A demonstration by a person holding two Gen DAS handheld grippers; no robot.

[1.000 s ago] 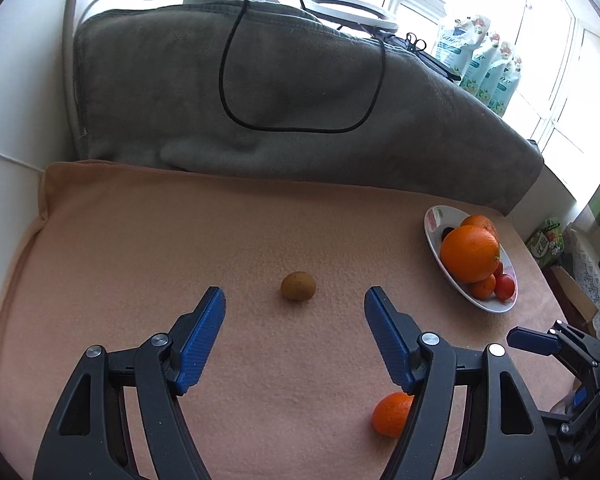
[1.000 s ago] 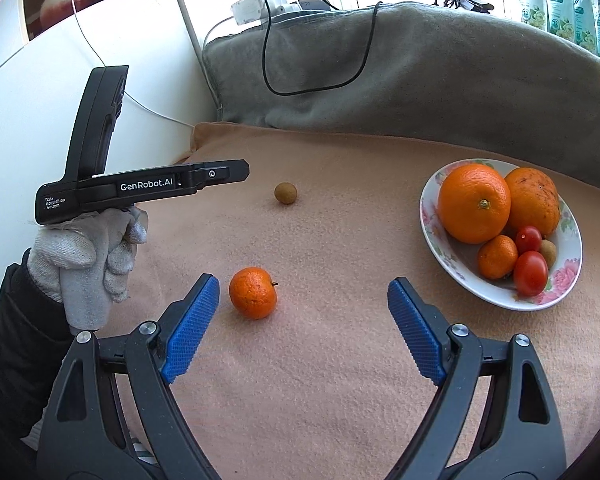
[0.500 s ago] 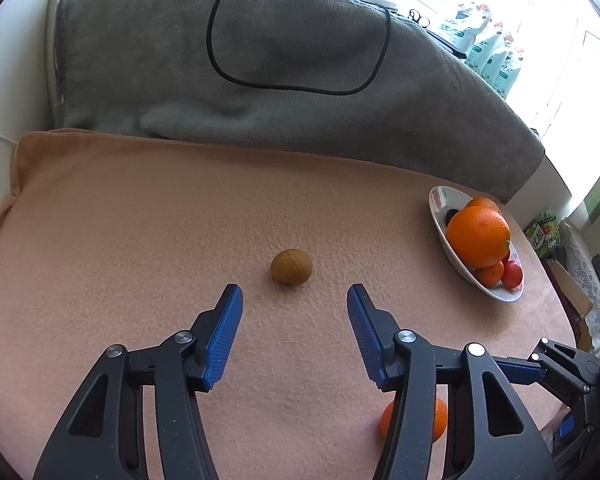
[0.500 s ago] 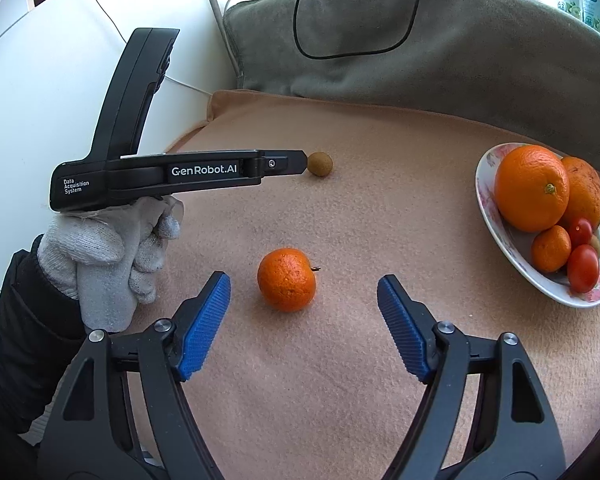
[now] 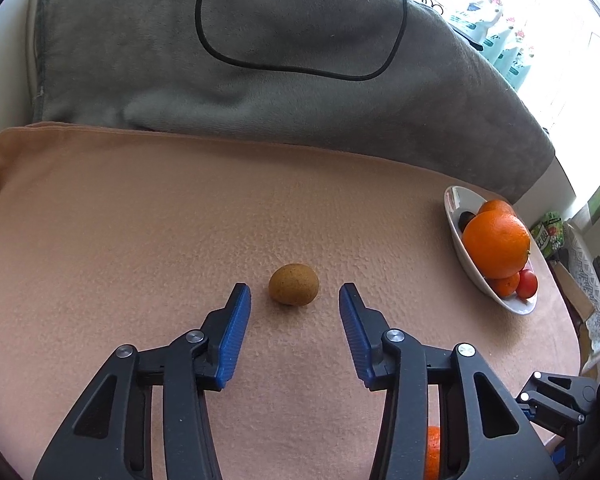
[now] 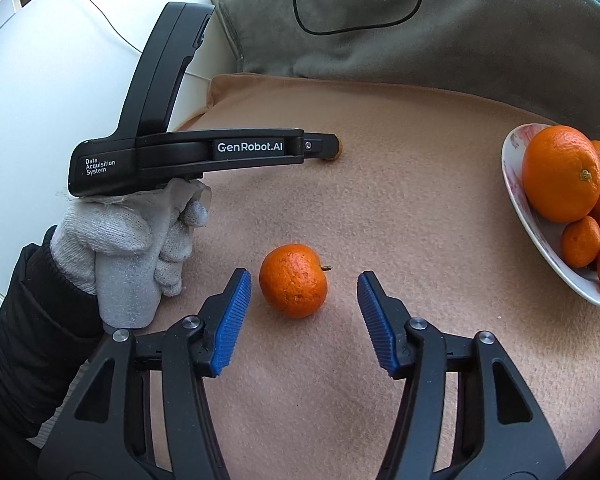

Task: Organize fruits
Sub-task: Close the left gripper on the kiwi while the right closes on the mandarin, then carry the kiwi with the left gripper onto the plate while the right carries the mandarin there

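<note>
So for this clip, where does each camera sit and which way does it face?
Left wrist: on the left gripper, angled down over the peach blanket at a small brown fruit just ahead of its open, closing jaws; only its own fingers show.
Right wrist: on the right gripper, angled down at a mandarin between open, closing jaws; the gloved left hand shows.
Shared: brown fruit, mandarin, fruit bowl, grey blanket.
</note>
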